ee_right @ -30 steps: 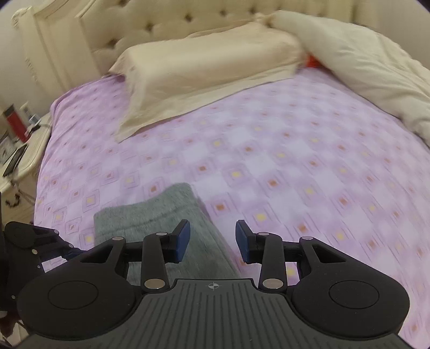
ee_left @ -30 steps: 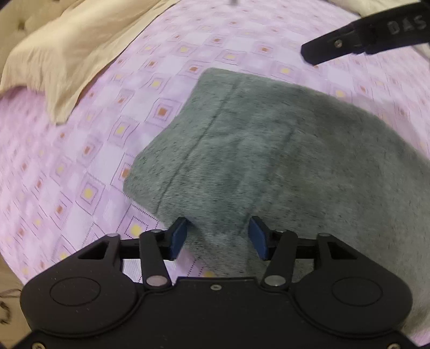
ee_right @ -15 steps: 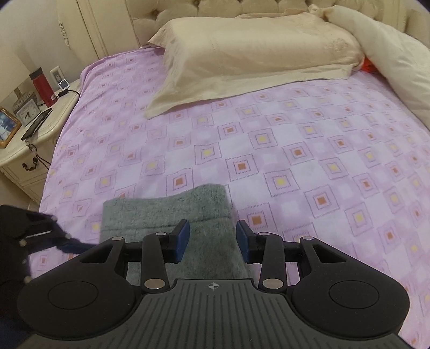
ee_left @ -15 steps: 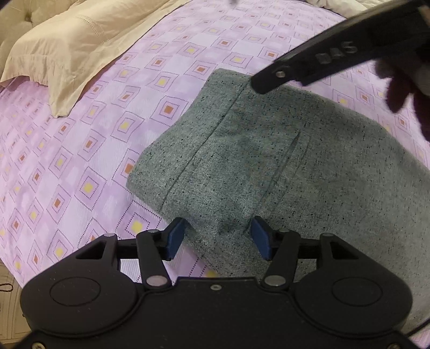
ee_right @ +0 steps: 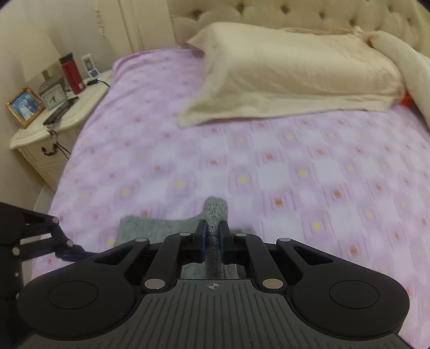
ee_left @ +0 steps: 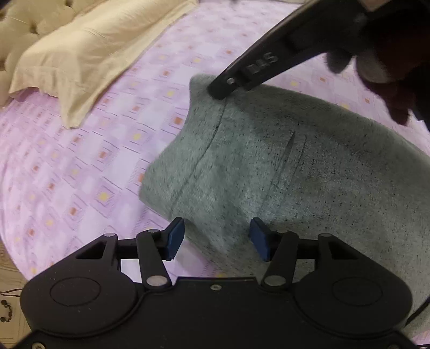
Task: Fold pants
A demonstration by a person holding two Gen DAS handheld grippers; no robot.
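Grey folded pants [ee_left: 282, 174] lie on the purple patterned bedsheet [ee_left: 80, 174]. My left gripper [ee_left: 217, 237] stands open over their near corner, with the fabric edge between the blue pads and not pressed. My right gripper [ee_right: 213, 233] is closing on the far corner of the pants [ee_right: 215, 212]; a pinched ridge of grey cloth stands up between its pads. In the left wrist view a black finger of the right gripper [ee_left: 258, 69] reaches down onto that corner, held by a gloved hand [ee_left: 376, 67]. Part of the left gripper [ee_right: 40, 236] shows at the left edge of the right wrist view.
A beige pillow [ee_right: 290, 80] lies at the head of the bed below a tufted headboard [ee_right: 295, 16]. A cream duvet [ee_right: 414, 72] is bunched at the right. A nightstand [ee_right: 53, 118] with a clock, photo frame and red bottle stands left of the bed.
My right gripper moved across to the pants' far corner, dipped onto it and its jaws closed on the cloth, which now puckers up. The left gripper stayed put, open.
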